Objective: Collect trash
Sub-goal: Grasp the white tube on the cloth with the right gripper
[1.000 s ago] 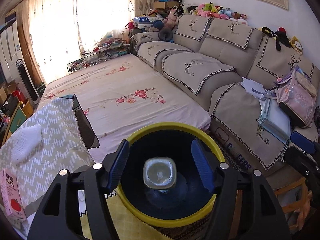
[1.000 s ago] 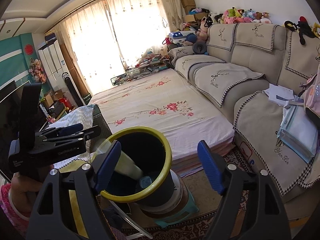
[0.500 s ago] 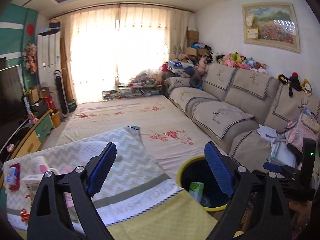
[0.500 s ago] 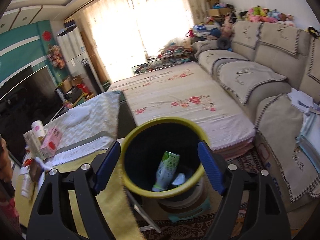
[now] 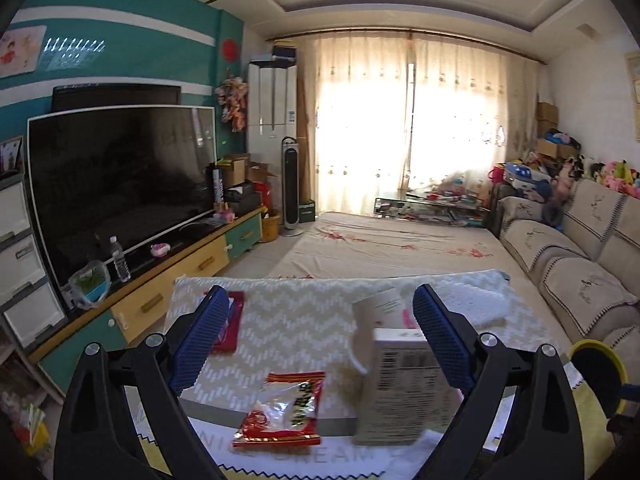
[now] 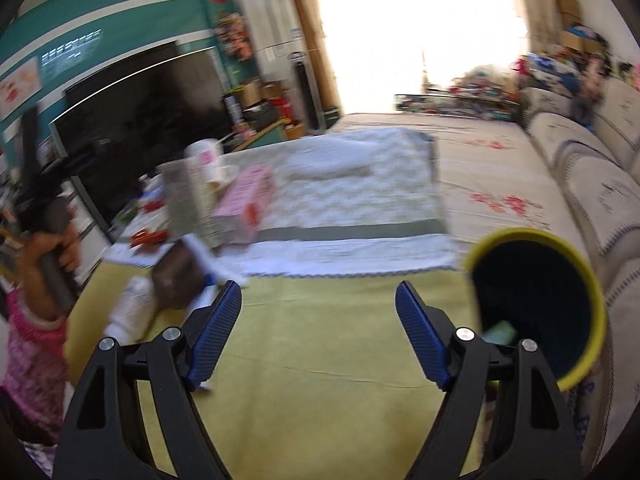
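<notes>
My left gripper (image 5: 320,340) is open and empty above the cloth-covered table (image 5: 296,324). Below it lie a red snack packet (image 5: 282,410) and an upright white carton (image 5: 400,384) with a paper cup (image 5: 380,312) behind. A red flat pack (image 5: 228,324) lies to the left. My right gripper (image 6: 318,336) is open and empty over the yellow cloth (image 6: 320,340). The yellow-rimmed bin (image 6: 536,300) stands at the right with a green carton (image 6: 498,332) inside. The bin's rim (image 5: 596,364) also shows in the left wrist view.
A pink carton (image 6: 244,204), a white bottle (image 6: 132,312) and a brown item (image 6: 178,280) lie on the table's left side, blurred. A TV (image 5: 116,184) on a low cabinet stands left. A sofa (image 5: 576,264) and a floor mattress (image 5: 392,244) lie right.
Both grippers swung left, away from the bin, to face the table. A bottle and a green carton dropped into the bin earlier. Both grippers stay open.
</notes>
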{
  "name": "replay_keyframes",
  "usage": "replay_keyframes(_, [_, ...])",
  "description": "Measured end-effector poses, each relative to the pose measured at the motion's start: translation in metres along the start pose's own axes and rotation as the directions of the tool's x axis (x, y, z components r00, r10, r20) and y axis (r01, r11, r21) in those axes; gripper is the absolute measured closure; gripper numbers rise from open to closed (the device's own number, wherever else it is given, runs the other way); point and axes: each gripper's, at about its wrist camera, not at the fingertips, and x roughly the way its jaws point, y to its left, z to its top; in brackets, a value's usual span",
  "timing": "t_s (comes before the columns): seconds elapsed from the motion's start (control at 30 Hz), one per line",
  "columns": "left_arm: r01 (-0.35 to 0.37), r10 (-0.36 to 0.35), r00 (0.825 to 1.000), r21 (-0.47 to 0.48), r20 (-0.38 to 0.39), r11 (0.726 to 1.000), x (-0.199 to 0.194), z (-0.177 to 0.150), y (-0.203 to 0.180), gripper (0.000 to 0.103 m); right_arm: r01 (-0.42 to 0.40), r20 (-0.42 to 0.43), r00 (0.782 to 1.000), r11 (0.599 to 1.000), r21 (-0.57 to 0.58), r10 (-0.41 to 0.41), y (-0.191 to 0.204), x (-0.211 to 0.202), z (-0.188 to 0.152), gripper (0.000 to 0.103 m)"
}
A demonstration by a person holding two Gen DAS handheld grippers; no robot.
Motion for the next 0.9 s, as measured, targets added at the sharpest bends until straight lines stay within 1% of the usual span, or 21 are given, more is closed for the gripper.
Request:
replay_keyframes(0.03, [0.000,0.000,1.000,-0.024,-0.007,1.000,0.008,-0.005,0.010,0.011,-0.025,-0.009,1.000,0.999,-0.026,0.025,0.015,0.006,-0.001,0.031])
replay_keyframes(0.1, [-0.006,0.004,1.000,-0.082,-0.025,0.997,0.022,-0.017,0.026,0.011,-0.052,-0.037,0.998,0.996,-0.067,0.050,0.039,0.019,-0.006,0.038])
replay_keyframes(0.13, [0.004,-0.007,1.000,-0.106,-0.029,0.994,0.027,-0.023,0.032,0.011,-0.065,-0.061,0.996,0.994,-0.087,0.059,0.049,0.026,-0.009,0.040])
replay_keyframes(0.2, [0.012,-0.018,0.999,-0.132,-0.041,0.991,0.035,-0.034,0.033,0.011,-0.069,-0.107,0.993,0.990,-0.121,0.056,0.064,0.041,-0.013,0.045])
replay_keyframes(0.27, [0.023,-0.030,0.998,-0.140,-0.046,0.990,0.039,-0.037,0.036,0.011,-0.068,-0.139,0.989,0.988,-0.141,0.048,0.073,0.052,-0.019,0.046])
replay_keyframes(0.37, [0.023,-0.028,0.999,-0.164,-0.033,0.986,0.035,-0.047,0.046,0.010,-0.067,-0.176,0.984,0.987,-0.148,0.040,0.078,0.066,-0.027,0.049])
replay_keyframes(0.47, [0.028,-0.034,0.999,-0.181,-0.034,0.983,0.037,-0.047,0.048,0.010,-0.084,-0.199,0.979,0.984,-0.155,0.052,0.084,0.075,-0.030,0.051])
replay_keyframes(0.57, [0.025,-0.032,0.999,-0.171,-0.034,0.985,0.038,-0.049,0.049,0.010,-0.092,-0.209,0.976,0.980,-0.174,0.054,0.092,0.081,-0.033,0.054])
replay_keyframes(0.67, [0.022,-0.026,0.999,-0.158,-0.025,0.987,0.031,-0.048,0.041,0.010,-0.088,-0.228,0.973,0.979,-0.186,0.044,0.096,0.086,-0.037,0.059])
replay_keyframes(0.73, [0.024,-0.027,0.999,-0.158,-0.018,0.987,0.031,-0.048,0.041,0.009,-0.090,-0.233,0.971,0.979,-0.184,0.046,0.096,0.087,-0.038,0.064])
replay_keyframes(0.77, [0.025,-0.028,0.999,-0.159,-0.017,0.987,0.030,-0.048,0.042,0.009,-0.087,-0.232,0.972,0.979,-0.184,0.043,0.096,0.087,-0.038,0.072])
replay_keyframes(0.8, [0.025,-0.028,0.999,-0.162,-0.016,0.986,0.029,-0.049,0.043,0.009,-0.083,-0.231,0.972,0.979,-0.186,0.039,0.096,0.087,-0.039,0.075])
replay_keyframes(0.9, [0.027,-0.031,0.999,-0.172,-0.018,0.985,0.029,-0.048,0.044,0.009,-0.082,-0.231,0.972,0.978,-0.189,0.037,0.096,0.085,-0.038,0.078])
